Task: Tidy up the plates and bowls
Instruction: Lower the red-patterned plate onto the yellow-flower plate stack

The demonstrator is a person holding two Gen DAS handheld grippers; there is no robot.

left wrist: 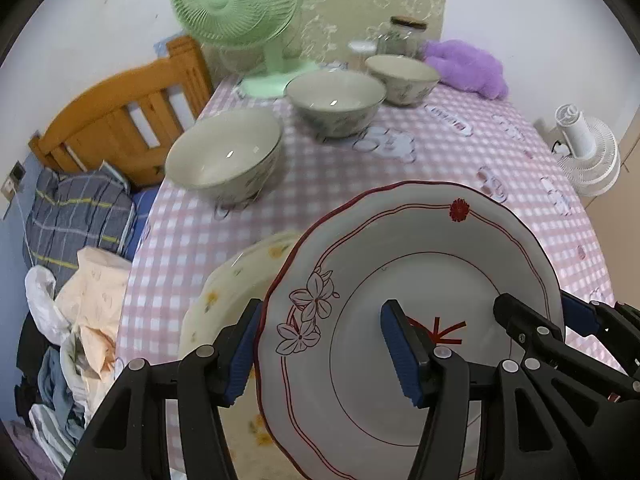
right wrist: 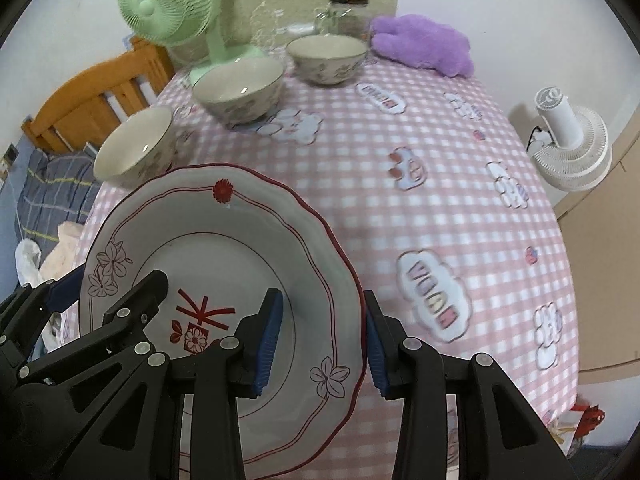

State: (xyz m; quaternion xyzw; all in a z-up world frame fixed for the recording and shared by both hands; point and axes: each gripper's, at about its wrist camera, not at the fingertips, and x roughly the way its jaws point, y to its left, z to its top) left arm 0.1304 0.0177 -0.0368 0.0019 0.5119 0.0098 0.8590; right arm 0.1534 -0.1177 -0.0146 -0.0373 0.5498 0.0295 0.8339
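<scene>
A white plate with a red scalloped rim and flower drawings [left wrist: 420, 280] [right wrist: 224, 248] is held tilted above the table between both grippers. My left gripper [left wrist: 320, 352] straddles its left rim. My right gripper [right wrist: 324, 340] straddles its right rim. Each gripper's fingers stand on either side of the rim with a visible gap. A yellow-flowered plate [left wrist: 224, 296] lies under it on the table. Three grey-green bowls [left wrist: 226, 154] [left wrist: 336, 100] [left wrist: 402, 76] stand apart in a row toward the back left; they also show in the right wrist view [right wrist: 136, 152] [right wrist: 240, 88] [right wrist: 326, 56].
The table has a pink checked cloth [right wrist: 420, 184]. A green fan [left wrist: 236, 4], a glass jar [left wrist: 402, 36] and a purple plush [left wrist: 468, 64] stand at the back. A wooden bed frame [left wrist: 120, 108] with clothes lies left. A white fan [right wrist: 568, 144] stands right.
</scene>
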